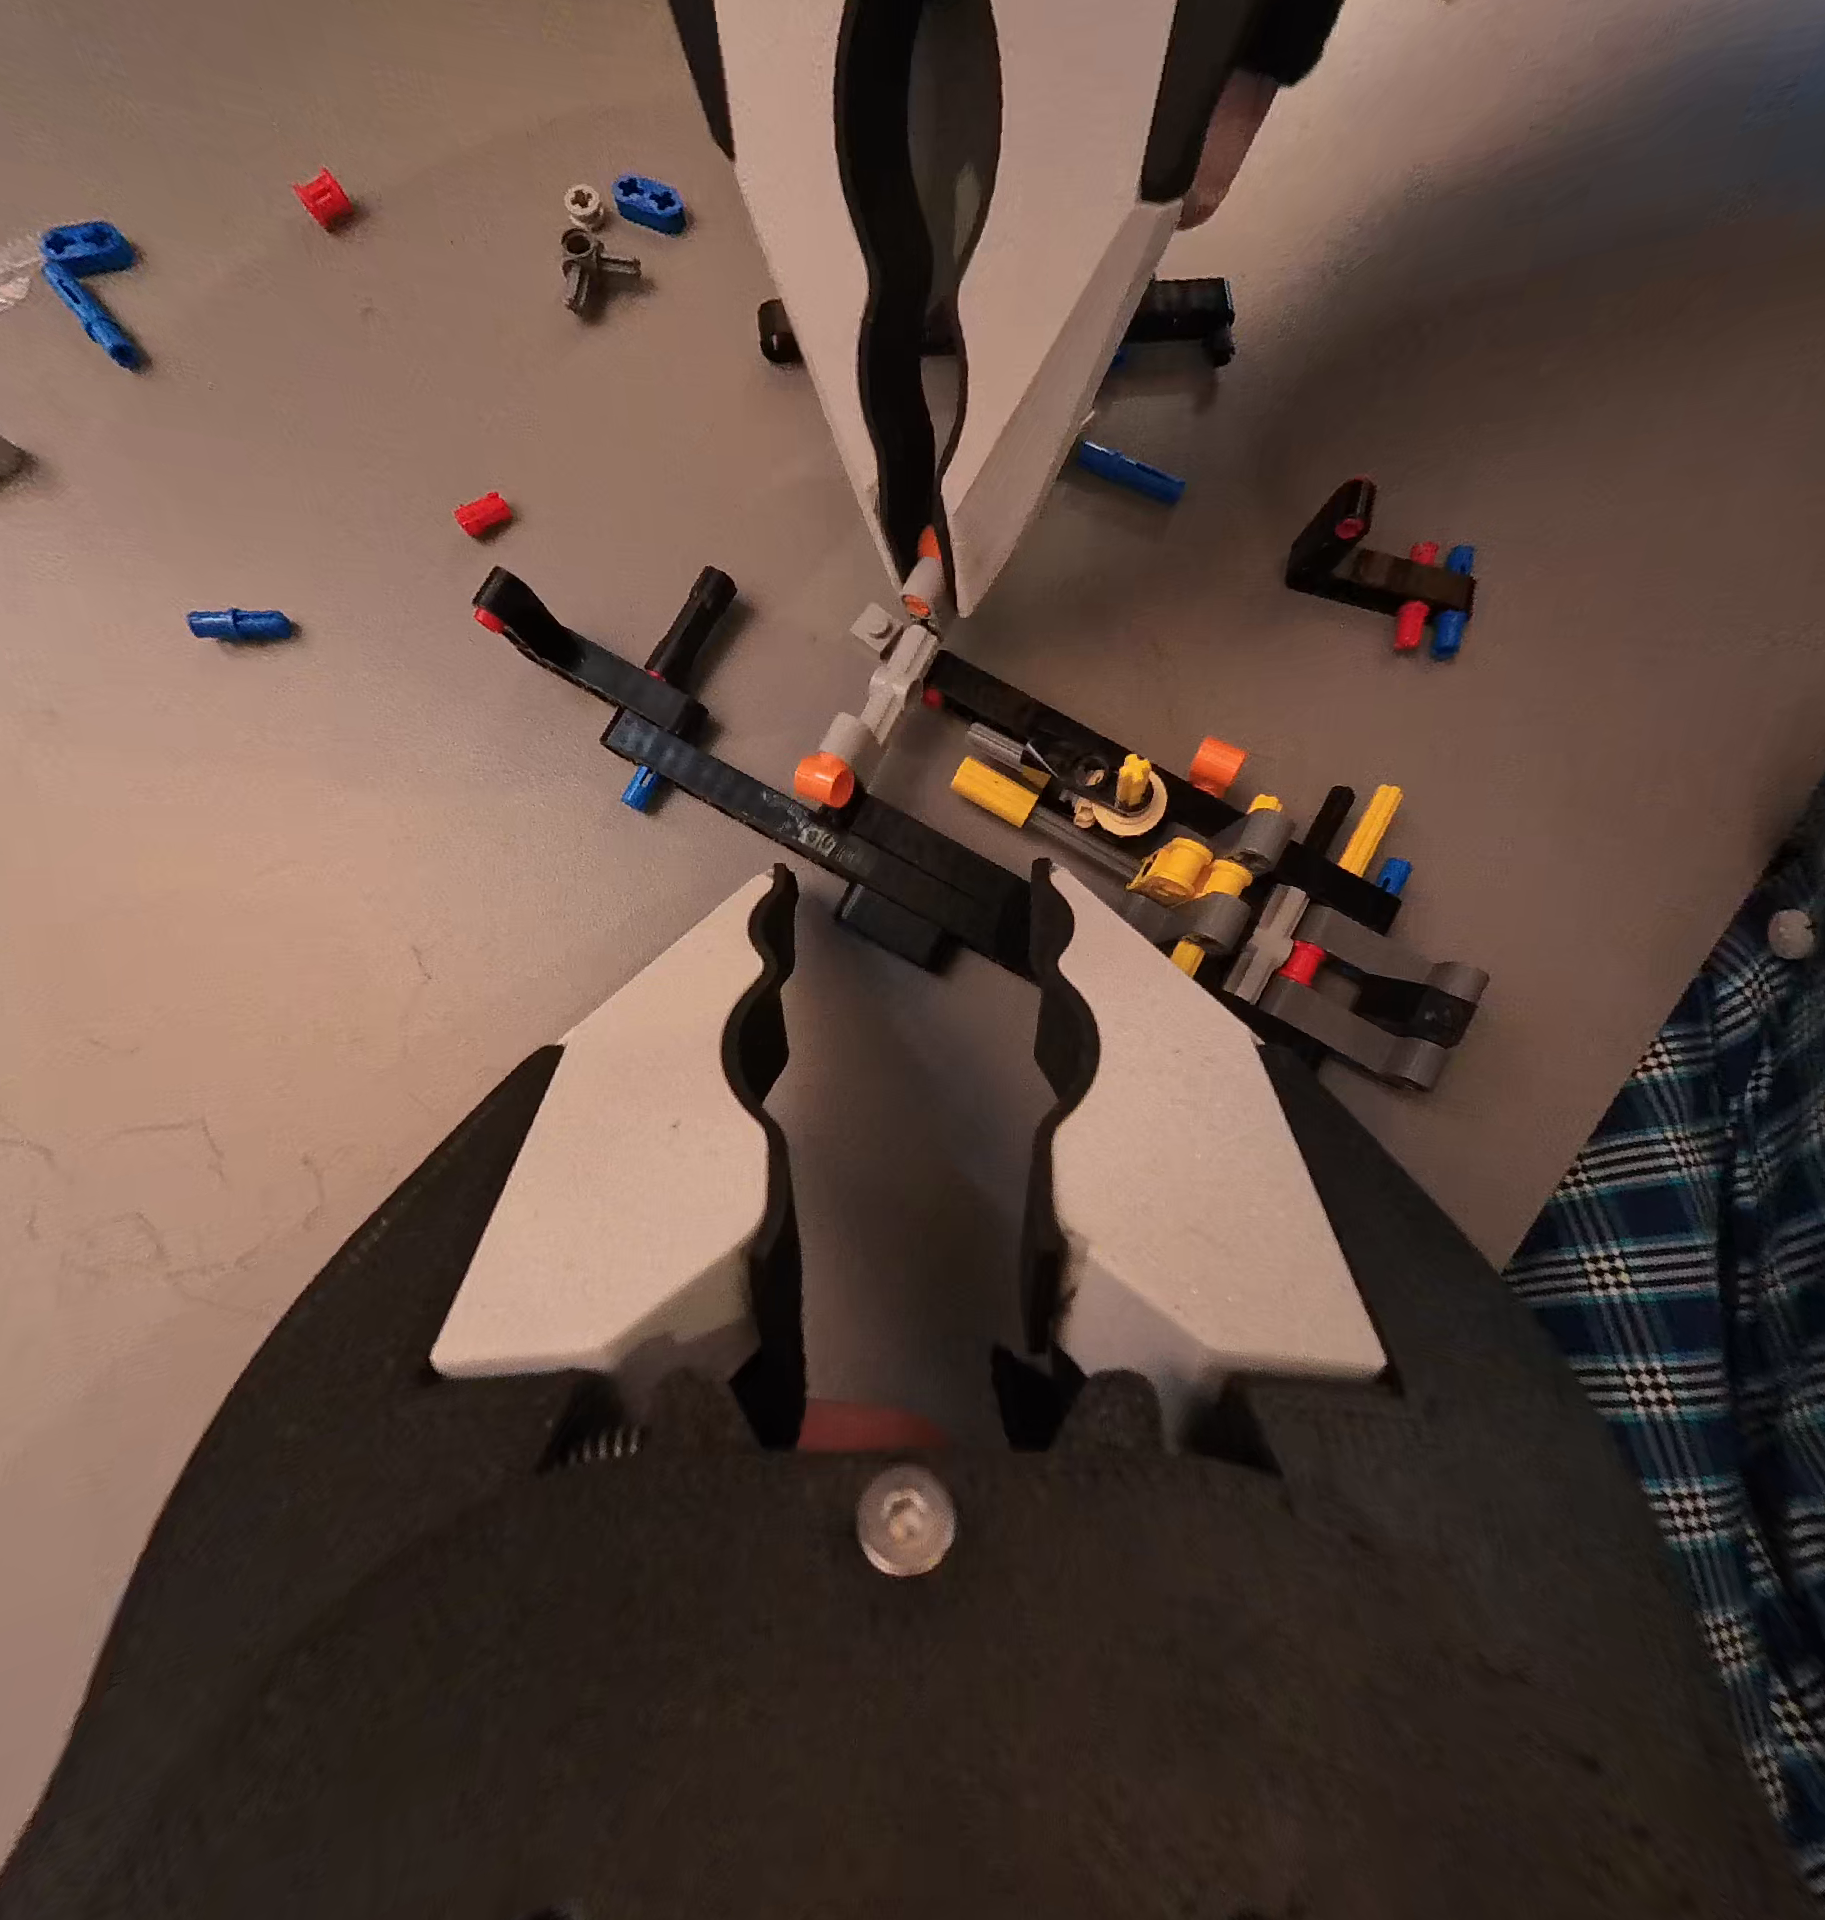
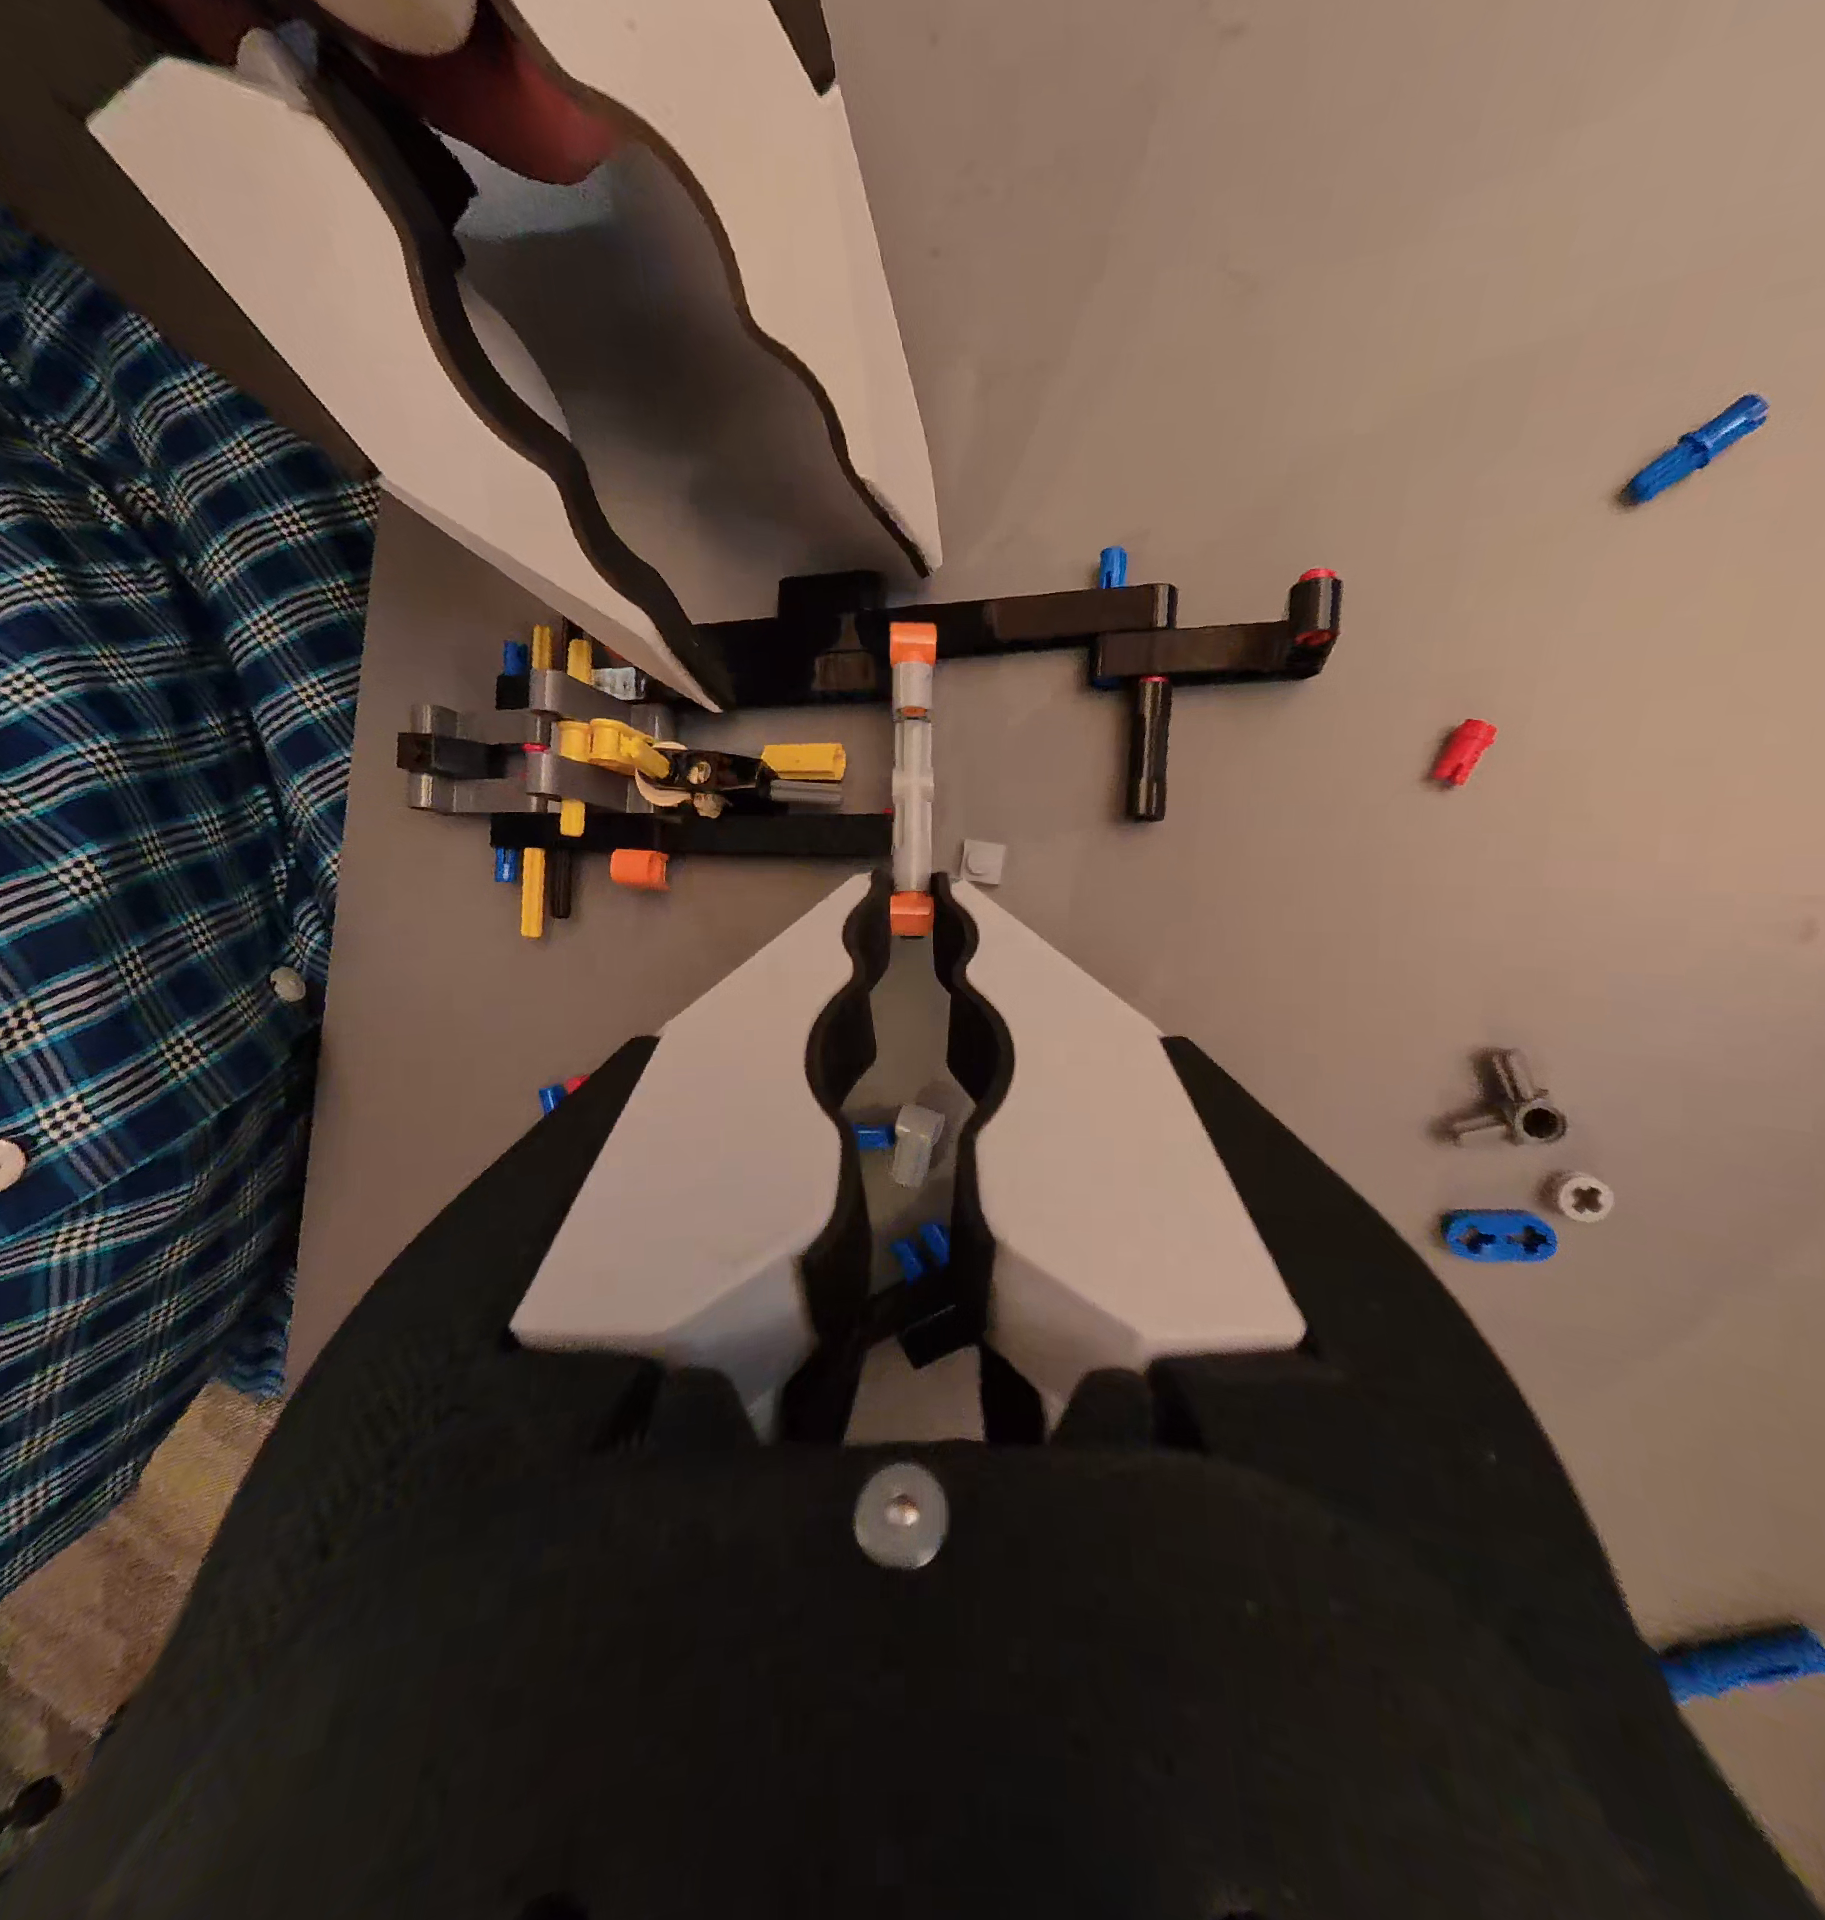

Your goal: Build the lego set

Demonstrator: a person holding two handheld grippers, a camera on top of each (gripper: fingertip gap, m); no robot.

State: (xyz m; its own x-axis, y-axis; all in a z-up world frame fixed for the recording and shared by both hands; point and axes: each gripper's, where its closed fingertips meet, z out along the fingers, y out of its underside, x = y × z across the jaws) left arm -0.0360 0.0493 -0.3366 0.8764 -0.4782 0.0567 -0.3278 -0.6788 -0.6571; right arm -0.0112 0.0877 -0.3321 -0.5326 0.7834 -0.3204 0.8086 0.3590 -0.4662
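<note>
The lego assembly (image 1: 918, 862) of black beams with yellow, grey and orange parts lies on the grey table (image 1: 264, 935); it also shows in the right wrist view (image 2: 1033, 618). My left gripper (image 1: 910, 878) straddles its black beam, both fingertips against it. It shows at the upper left of the right wrist view (image 2: 814, 629). My right gripper (image 2: 906, 883) is shut on the orange end of a light grey axle piece (image 2: 910, 790). The piece's other orange end (image 2: 912, 642) meets the black beam. The right gripper comes from above in the left wrist view (image 1: 927, 594).
Loose pieces are scattered on the table: blue pins (image 1: 238, 623), red bushes (image 1: 482, 514), a blue two-hole link (image 2: 1498, 1236), a dark grey connector (image 2: 1510, 1112). A small black sub-assembly (image 1: 1386, 582) lies at the right. A person's plaid shirt (image 2: 108, 727) is beside the table. The left gripper's tips are roughly 5 cm from the right gripper's. About 10 cm separates my right fingertips from the dark grey connector (image 2: 1510, 1112). My left wrist view (image 1: 591, 264) looks at it from another angle.
</note>
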